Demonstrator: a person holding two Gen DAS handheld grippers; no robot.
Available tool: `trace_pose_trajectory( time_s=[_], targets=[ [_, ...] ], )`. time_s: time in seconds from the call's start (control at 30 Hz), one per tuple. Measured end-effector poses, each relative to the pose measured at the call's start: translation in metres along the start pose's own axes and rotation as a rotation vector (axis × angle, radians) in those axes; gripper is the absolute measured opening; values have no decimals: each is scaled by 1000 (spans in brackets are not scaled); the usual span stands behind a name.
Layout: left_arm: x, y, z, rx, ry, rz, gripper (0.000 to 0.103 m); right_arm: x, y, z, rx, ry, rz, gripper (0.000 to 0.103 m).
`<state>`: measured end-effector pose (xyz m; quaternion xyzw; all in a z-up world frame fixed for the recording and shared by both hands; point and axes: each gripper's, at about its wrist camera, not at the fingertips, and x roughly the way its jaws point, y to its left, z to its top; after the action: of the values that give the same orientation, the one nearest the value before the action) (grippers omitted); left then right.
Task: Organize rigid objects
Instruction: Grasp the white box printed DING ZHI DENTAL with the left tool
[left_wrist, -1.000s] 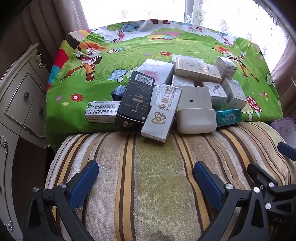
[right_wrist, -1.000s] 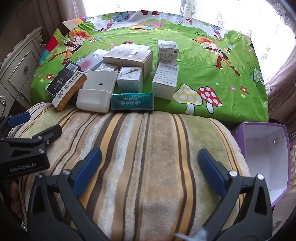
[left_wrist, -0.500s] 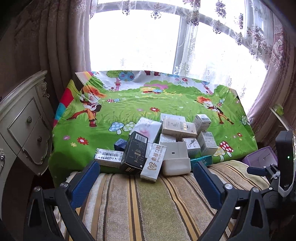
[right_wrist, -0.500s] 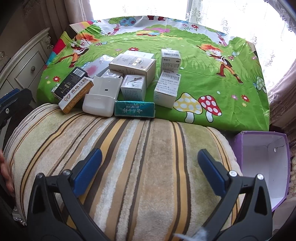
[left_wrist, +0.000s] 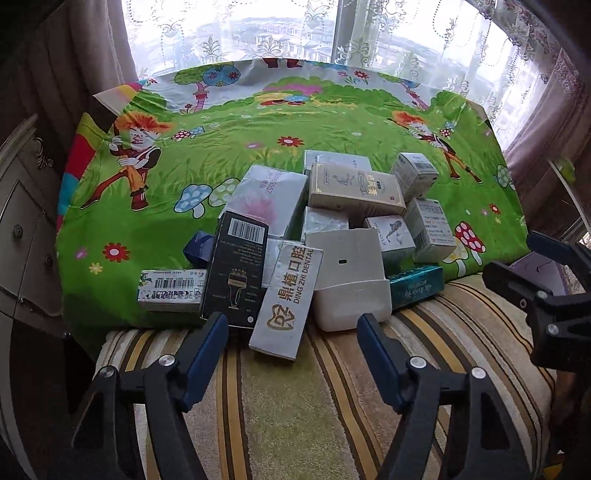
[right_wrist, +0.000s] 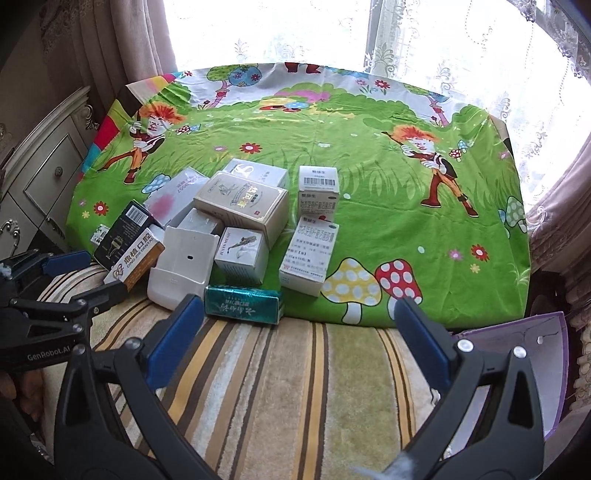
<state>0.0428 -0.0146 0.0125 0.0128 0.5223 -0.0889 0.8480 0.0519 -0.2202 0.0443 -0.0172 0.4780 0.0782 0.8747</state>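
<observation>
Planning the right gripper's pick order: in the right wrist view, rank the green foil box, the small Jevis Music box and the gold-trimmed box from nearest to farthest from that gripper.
1. Green foil box, lying at the cloth's near edge, just beyond the right gripper.
2. Small Jevis Music box, directly behind it.
3. Gold-trimmed box, farther back, propped on the pile.

Both wrist views steeply downward over the striped cushion (left_wrist: 295, 406), sharing the box pile (right_wrist: 236, 229) beyond.

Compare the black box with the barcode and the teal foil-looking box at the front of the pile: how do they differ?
The black box is matte, bears a white barcode and leans tilted on other boxes; the teal box is shiny and lies flat. The black box sits at the pile's left, the teal box at its near right edge. Both are rectangular cartons, untouched.
</observation>
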Motion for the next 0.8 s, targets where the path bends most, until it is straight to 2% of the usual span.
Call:
trace_pose_trajectory(
  time_s=[0.13, 0.23, 0.4, 0.53, 0.67, 0.8],
  targets=[
    [14, 3, 2, -26, 71, -4, 72, 22, 1, -5, 15, 48, 13, 103],
    [20, 5, 3, -36, 92, 3, 69, 31, 3, -12, 5, 69, 12, 103],
    [33, 5, 7, -41, 136, -19, 55, 40, 2, -14, 4, 90, 16, 103],
    [36, 2, 12, -36, 133, -24, 50, 51, 1, -15, 12, 126, 25, 100],
    [37, 0, 12, -24, 125, -44, 33, 58, 2, -16, 9, 151, 35, 98],
    [33, -3, 9, -3, 109, -51, 32, 61, 2, -15, 18, 157, 47, 98]
  ],
)
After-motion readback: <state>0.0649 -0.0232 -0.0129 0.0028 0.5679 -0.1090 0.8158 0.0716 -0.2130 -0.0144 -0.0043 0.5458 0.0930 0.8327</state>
